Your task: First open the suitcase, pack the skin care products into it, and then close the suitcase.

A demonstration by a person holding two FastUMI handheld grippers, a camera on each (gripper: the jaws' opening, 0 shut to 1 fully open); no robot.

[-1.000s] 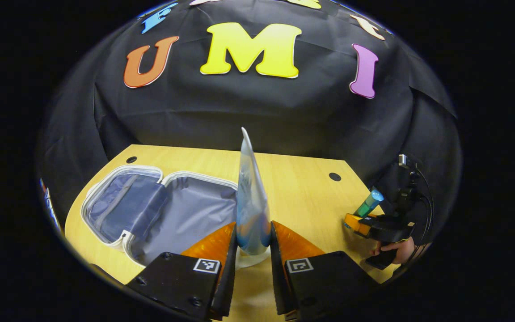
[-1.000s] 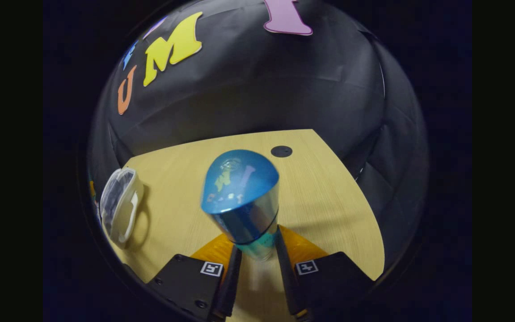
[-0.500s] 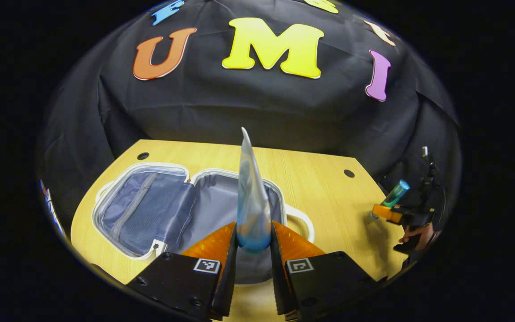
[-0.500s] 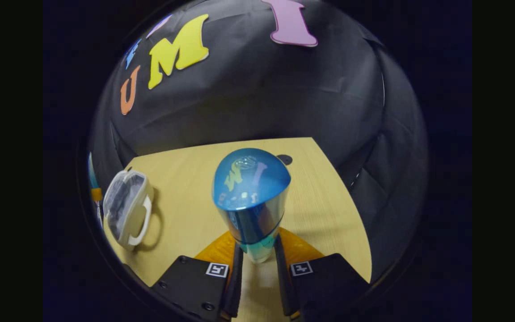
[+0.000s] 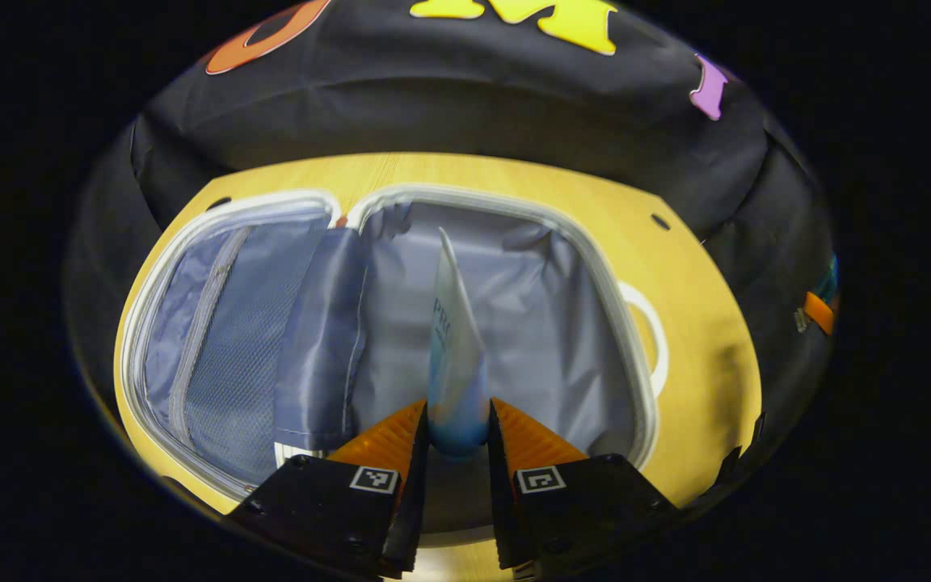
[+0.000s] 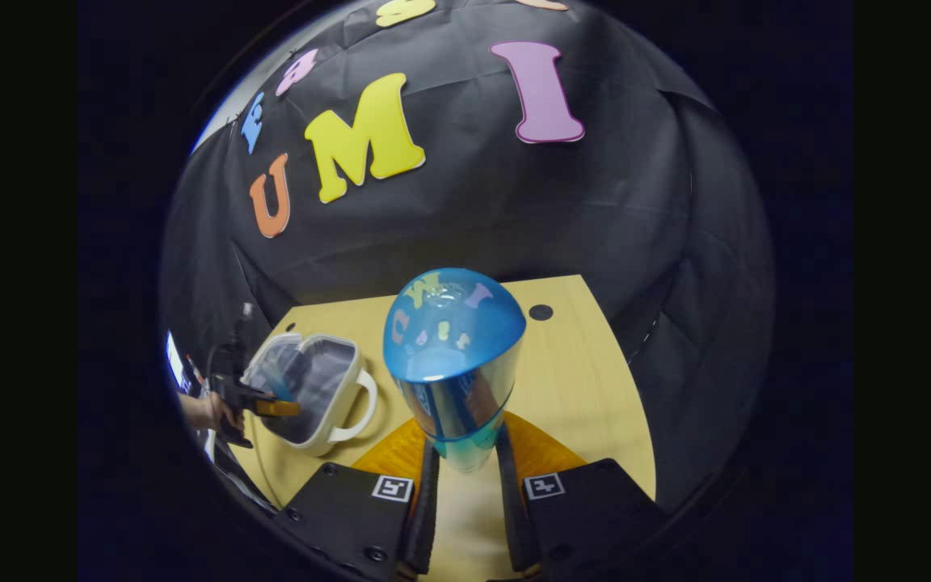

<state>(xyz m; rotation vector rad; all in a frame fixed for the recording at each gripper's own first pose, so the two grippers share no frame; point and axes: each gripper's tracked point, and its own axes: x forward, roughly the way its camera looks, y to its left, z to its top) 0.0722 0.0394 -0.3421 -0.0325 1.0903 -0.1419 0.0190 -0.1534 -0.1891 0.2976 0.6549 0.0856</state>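
Lowered since a second ago, the left gripper (image 5: 457, 432) pinches a pale tube (image 5: 453, 356) over the open suitcase (image 5: 514, 275) on the table (image 5: 708, 339), while the right gripper (image 6: 465, 469) clamps a blue-capped bottle (image 6: 453, 356) well aside.

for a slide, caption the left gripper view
Left tongs hold a squeeze tube over the open suitcase on the table.

The tube's (image 5: 456, 364) base is hidden between the jaws.
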